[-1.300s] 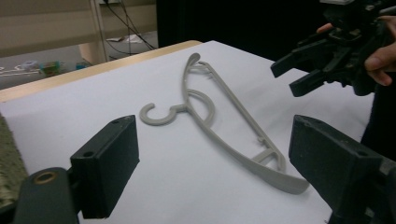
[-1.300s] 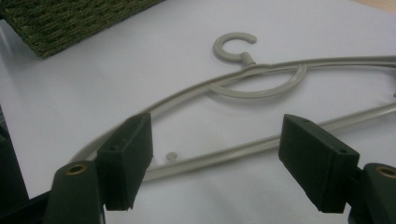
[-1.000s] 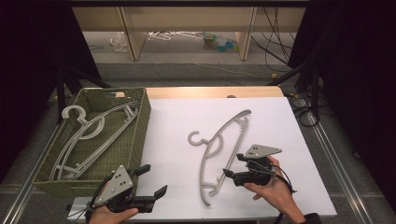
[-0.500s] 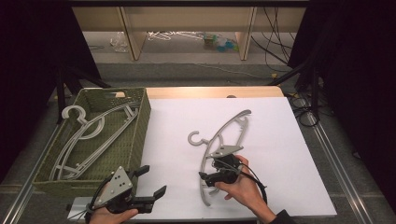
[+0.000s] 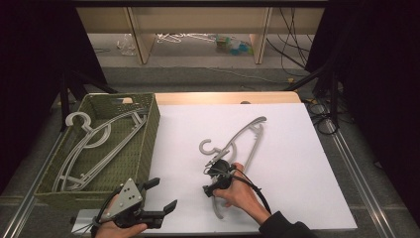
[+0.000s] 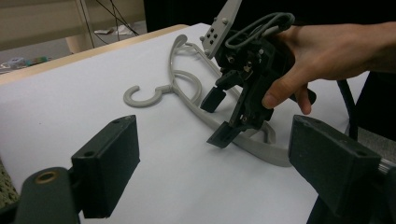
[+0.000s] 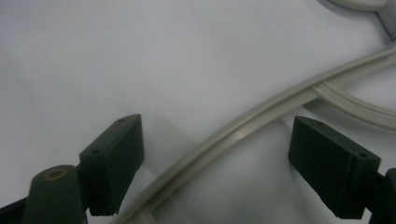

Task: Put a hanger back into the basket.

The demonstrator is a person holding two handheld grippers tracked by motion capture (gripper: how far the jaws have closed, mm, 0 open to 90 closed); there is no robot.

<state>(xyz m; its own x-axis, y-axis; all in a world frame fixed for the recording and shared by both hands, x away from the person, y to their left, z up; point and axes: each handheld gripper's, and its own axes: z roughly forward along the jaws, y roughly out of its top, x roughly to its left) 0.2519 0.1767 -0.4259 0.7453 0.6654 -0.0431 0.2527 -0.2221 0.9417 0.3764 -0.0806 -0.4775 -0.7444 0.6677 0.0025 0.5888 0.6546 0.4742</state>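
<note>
Since a second ago the right gripper (image 5: 214, 179) has swung in over the hanger (image 5: 236, 144) on the white sheet (image 5: 307, 163), its jaws just opening; they now straddle the grey arm without pinching it, likely lining up a grasp. Left gripper (image 5: 157, 204) waits spread by the basket (image 5: 148, 144), empty.

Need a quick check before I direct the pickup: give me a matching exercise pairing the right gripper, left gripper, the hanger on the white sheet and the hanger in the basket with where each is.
Things:
1. right gripper
2. left gripper
3. hanger on the sheet
4. hanger in the basket

Places or states:
A. lies inside the green woven basket
B. open at the table's near edge, nothing between its jaws
C. open, jaws straddling a hanger arm
D. lies flat on the white sheet

Pairs: 1-C, 2-B, 3-D, 4-A
</note>
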